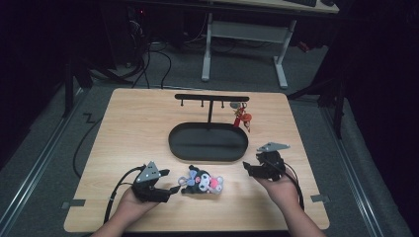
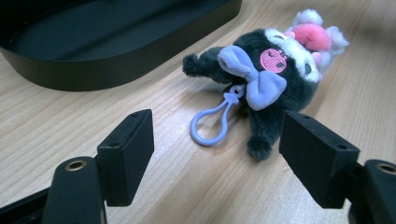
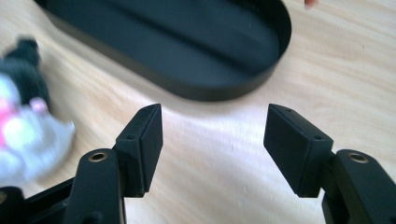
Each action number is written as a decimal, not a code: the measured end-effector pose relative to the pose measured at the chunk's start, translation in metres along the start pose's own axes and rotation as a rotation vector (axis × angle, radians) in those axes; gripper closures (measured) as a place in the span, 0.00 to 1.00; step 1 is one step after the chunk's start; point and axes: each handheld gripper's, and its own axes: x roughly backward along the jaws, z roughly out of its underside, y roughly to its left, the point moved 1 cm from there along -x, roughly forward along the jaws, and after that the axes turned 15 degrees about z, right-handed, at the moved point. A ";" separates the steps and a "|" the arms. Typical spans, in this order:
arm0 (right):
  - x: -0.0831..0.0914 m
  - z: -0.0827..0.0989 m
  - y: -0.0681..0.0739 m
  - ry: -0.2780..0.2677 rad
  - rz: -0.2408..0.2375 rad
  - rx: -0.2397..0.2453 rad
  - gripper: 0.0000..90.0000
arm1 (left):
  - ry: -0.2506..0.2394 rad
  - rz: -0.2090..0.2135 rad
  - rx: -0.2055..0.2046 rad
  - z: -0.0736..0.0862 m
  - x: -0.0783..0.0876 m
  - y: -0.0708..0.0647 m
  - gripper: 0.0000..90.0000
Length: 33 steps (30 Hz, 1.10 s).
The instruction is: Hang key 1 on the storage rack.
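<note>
A small black plush toy (image 1: 200,181) with a lilac bow and a pink and white end lies on the wooden table near the front edge. Its lilac clip loop (image 2: 212,123) rests flat on the wood. My left gripper (image 1: 173,189) lies just left of the toy and points at it. In the left gripper view the left gripper (image 2: 217,135) stands open, the loop and the toy (image 2: 275,70) just beyond its tips. My right gripper (image 1: 247,169) is to the toy's right, near the black oval tray (image 1: 207,157). It is open (image 3: 215,126) over bare wood, with the blurred toy (image 3: 18,126) at the left.
Behind the tray, a black T-shaped stand (image 1: 211,98) carries hooks, and a red charm (image 1: 242,117) hangs from its right end. The tray wall (image 2: 116,70) lies close ahead of the left gripper, and the tray wall (image 3: 210,88) close ahead of the right. Table legs stand on the floor behind.
</note>
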 end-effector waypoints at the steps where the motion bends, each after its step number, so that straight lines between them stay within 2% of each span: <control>1: 0.000 0.008 0.000 -0.018 0.008 -0.001 0.42 | 0.000 0.000 -0.004 0.000 0.000 -0.001 0.30; 4: 0.003 0.034 -0.003 -0.058 0.007 -0.038 0.42 | -0.003 0.002 -0.009 0.001 -0.001 -0.002 0.30; 7: 0.006 0.051 -0.008 -0.080 0.012 -0.077 0.43 | -0.005 0.001 -0.007 0.001 -0.002 -0.002 0.30; 8: 0.010 0.060 -0.012 -0.096 0.012 -0.117 0.42 | -0.006 0.005 0.001 0.001 -0.002 -0.002 0.30; 9: 0.010 0.060 -0.012 -0.096 0.012 -0.117 0.42 | -0.006 0.005 0.001 0.001 -0.002 -0.002 0.31; 11: 0.018 0.073 -0.016 -0.153 0.040 -0.133 0.43 | -0.022 -0.003 0.003 0.000 0.000 -0.004 0.32; 13: 0.028 0.083 -0.020 -0.195 0.051 -0.142 0.45 | -0.034 -0.013 0.010 0.000 0.001 -0.003 0.39; 15: 0.036 0.086 -0.023 -0.224 0.049 -0.153 0.45 | -0.048 -0.025 0.030 0.000 0.003 -0.003 0.52; 16: 0.039 0.088 -0.025 -0.239 0.050 -0.163 0.45 | -0.050 -0.041 0.032 0.000 0.003 -0.002 0.64; 17: 0.038 0.090 -0.026 -0.238 0.050 -0.165 0.45 | -0.052 -0.051 0.042 0.000 0.004 -0.002 0.71; 18: 0.035 0.091 -0.027 -0.228 0.028 -0.179 0.46 | -0.055 -0.066 0.066 0.000 0.003 -0.001 0.85; 19: 0.035 0.091 -0.027 -0.228 0.028 -0.179 0.46 | -0.054 -0.075 0.078 -0.001 0.002 -0.001 0.85; 21: 0.033 0.090 -0.027 -0.232 -0.001 -0.201 0.46 | -0.024 -0.117 0.098 -0.004 -0.005 0.000 0.93; 23: 0.033 0.088 -0.023 -0.236 0.001 -0.177 0.46 | 0.020 -0.124 0.109 -0.008 -0.016 -0.001 0.97; 26: 0.035 0.087 -0.020 -0.245 -0.003 -0.161 0.46 | 0.076 -0.120 0.108 -0.013 -0.034 -0.003 0.97; 28: 0.037 0.086 -0.019 -0.256 -0.004 -0.158 0.46 | 0.077 -0.108 0.114 -0.019 -0.045 -0.004 0.96; 31: 0.037 0.086 -0.019 -0.258 -0.009 -0.155 0.46 | 0.077 -0.106 0.103 -0.023 -0.052 -0.007 0.97; 32: 0.037 0.086 -0.019 -0.257 -0.010 -0.153 0.46 | 0.076 -0.094 0.110 -0.028 -0.061 -0.010 0.97; 33: 0.037 0.086 -0.019 -0.257 -0.010 -0.153 0.46 | 0.076 -0.094 0.110 -0.028 -0.061 -0.010 0.97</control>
